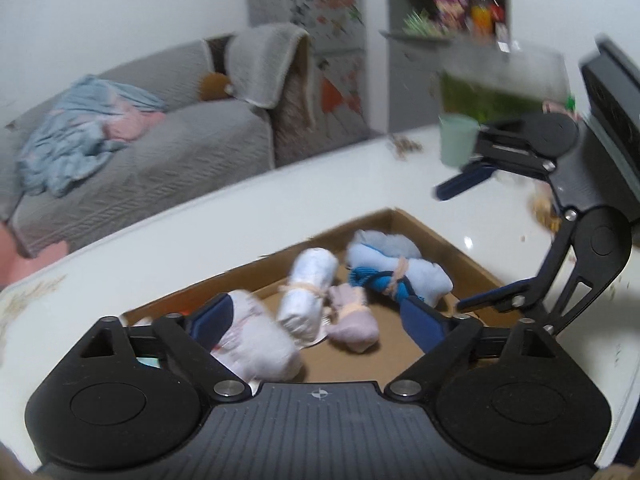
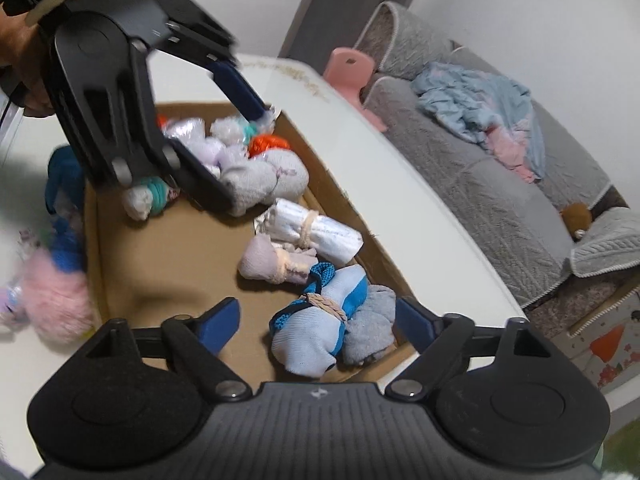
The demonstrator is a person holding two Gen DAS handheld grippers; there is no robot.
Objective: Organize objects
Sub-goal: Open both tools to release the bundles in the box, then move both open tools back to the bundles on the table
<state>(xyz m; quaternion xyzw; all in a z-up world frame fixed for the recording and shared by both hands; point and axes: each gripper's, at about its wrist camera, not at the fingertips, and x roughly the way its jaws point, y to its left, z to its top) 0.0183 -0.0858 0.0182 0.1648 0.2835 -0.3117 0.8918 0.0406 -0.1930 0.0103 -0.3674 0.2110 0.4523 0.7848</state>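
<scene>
A shallow cardboard box (image 1: 440, 236) (image 2: 92, 240) lies on the white table (image 1: 200, 232). In it are rolled sock bundles: a white roll with a rubber band (image 1: 308, 292) (image 2: 316, 232), a lilac bundle (image 1: 352, 320) (image 2: 276, 264), a blue and pale-blue bundle (image 1: 396, 276) (image 2: 320, 320) and a pale grey bundle (image 1: 256, 344) (image 2: 268, 180). My left gripper (image 1: 316, 320) (image 2: 228, 136) hangs open above the pale grey bundle, pads off it. My right gripper (image 2: 318, 324) (image 1: 476, 240) stands open over the blue bundle, holding nothing.
More small bundles, one orange (image 2: 268, 144), crowd the box's far end. A pink fluffy item (image 2: 52, 304) and a blue one (image 2: 64, 200) lie outside the box. A green cup (image 1: 456, 140) and crumbs sit on the table. A grey sofa (image 1: 160, 160) stands beyond.
</scene>
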